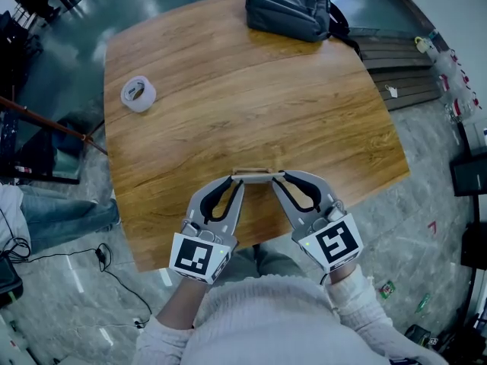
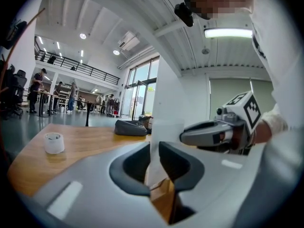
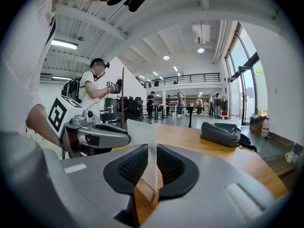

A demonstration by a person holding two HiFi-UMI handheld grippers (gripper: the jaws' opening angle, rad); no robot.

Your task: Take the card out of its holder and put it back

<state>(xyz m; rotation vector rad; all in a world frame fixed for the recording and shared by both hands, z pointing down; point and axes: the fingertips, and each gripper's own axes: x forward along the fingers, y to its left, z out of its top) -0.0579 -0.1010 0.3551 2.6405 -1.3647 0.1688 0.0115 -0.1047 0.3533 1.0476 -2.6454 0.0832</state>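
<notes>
- Found a thin pale card (image 2: 155, 144) standing upright in a wooden holder (image 1: 257, 176), at the near edge of the table (image 1: 251, 90), about the middle of that edge.
- Saw the left gripper (image 1: 237, 179) at the left end of the card, with the jaws narrow and closed on it, one pad touching each face in the left gripper view.
- Saw the right gripper (image 1: 278, 179) at the right end, with the jaws narrow as well and clamped on the same card, and the wood of the holder just below the pads.
- Noted both grippers lying almost level over the near edge, with the tips turned toward each other, the holder between them and the marker cubes on the person's side.
- Could not tell whether the bottom edge of the card sat fully down in the slot.
- Noticed a roll of tape (image 1: 138, 94) near the left edge of the table, well apart from the holder.
- Noticed a dark bag (image 1: 291, 7) at the far edge, toward the far right corner.
- Saw a pale knit sleeve (image 1: 259, 318) behind the grippers, at the bottom of the head view.
- Made out some people (image 2: 72, 95) by distant tables in a large hall, behind the wooden table.
</notes>
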